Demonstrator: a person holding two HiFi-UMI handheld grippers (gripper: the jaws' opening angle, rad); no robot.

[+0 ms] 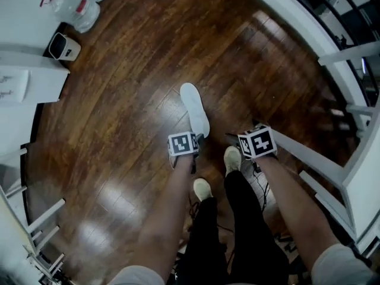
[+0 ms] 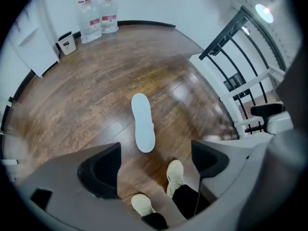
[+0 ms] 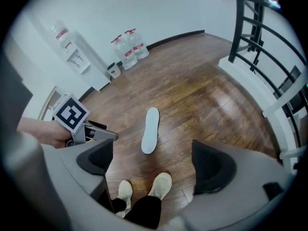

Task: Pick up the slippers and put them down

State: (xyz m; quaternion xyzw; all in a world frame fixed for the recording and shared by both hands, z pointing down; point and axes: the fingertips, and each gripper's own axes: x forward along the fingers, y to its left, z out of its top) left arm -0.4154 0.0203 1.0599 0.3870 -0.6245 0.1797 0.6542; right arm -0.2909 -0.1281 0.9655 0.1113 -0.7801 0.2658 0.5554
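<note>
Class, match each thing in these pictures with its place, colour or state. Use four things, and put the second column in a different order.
Things:
1. white slipper
2. water bottles
3. left tongs
4. railing bars

Place, colour or state:
A. standing together against the wall
B. black
C. lying alone on the wood floor
D. open, with nothing gripped

Pairs: 1-C, 2-A, 3-D, 4-B
</note>
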